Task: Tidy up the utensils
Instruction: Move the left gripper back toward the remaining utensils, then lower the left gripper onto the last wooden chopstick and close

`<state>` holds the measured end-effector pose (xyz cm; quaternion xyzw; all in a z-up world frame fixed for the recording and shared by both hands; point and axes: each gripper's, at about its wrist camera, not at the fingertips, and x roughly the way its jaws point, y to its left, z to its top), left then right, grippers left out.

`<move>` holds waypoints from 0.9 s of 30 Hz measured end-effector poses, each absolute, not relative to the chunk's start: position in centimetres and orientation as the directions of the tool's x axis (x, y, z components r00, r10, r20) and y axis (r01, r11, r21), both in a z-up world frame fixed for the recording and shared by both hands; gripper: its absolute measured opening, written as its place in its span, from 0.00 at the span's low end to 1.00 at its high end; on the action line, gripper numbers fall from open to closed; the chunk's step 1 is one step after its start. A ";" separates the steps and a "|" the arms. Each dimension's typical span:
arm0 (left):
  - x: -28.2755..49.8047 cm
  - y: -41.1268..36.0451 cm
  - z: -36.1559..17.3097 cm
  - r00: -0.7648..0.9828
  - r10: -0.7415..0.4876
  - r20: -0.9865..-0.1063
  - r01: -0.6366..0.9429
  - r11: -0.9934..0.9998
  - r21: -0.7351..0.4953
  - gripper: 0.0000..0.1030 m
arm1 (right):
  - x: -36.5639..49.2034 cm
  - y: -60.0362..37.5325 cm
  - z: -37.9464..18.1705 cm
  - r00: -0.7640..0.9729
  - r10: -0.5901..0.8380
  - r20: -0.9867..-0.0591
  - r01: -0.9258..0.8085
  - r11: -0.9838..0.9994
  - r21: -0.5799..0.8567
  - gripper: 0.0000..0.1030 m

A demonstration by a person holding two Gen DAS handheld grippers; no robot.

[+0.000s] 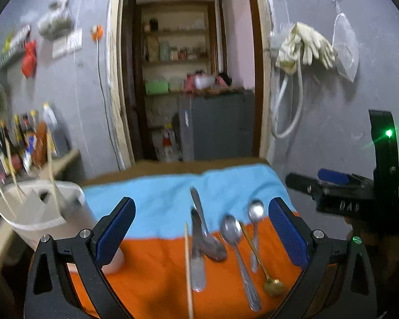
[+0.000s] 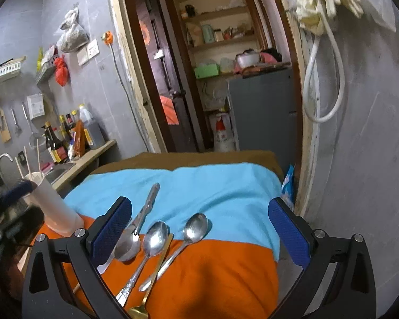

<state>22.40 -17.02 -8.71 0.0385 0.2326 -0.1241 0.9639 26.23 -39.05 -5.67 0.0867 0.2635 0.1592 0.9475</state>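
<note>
Spoons (image 2: pixel 155 239) lengthwise, bowls seemingly doorward

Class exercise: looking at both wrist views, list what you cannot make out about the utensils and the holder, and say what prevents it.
- White holder: left wrist view, motion blur hides its contents apart from the chopsticks.
- Gold spoon: right wrist view, its bowl is cut off by the bottom edge.
- Knife: right wrist view, its lower part is behind the right hand-held gripper finger.
</note>
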 end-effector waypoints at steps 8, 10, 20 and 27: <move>25.4 -15.1 -12.0 0.748 -0.178 -0.639 0.166 0.983 -0.079 0.84 | 28.1 -39.1 -7.6 0.751 0.373 -0.545 -0.250 0.924 0.289 0.85; 26.3 -14.7 -12.9 0.708 -0.157 -0.689 0.139 0.987 -0.083 0.74 | 28.4 -38.9 -8.1 0.736 0.378 -0.561 -0.252 0.923 0.291 0.84; 28.5 -13.1 -16.1 0.560 -0.141 -0.816 0.081 0.990 -0.115 0.37 | 31.5 -37.3 -11.7 0.569 0.457 -0.683 -0.274 0.889 0.367 0.62; 29.9 -13.0 -16.5 0.517 -0.138 -0.845 0.085 0.990 -0.110 0.27 | 33.2 -36.4 -12.4 0.533 0.451 -0.716 -0.282 0.892 0.353 0.49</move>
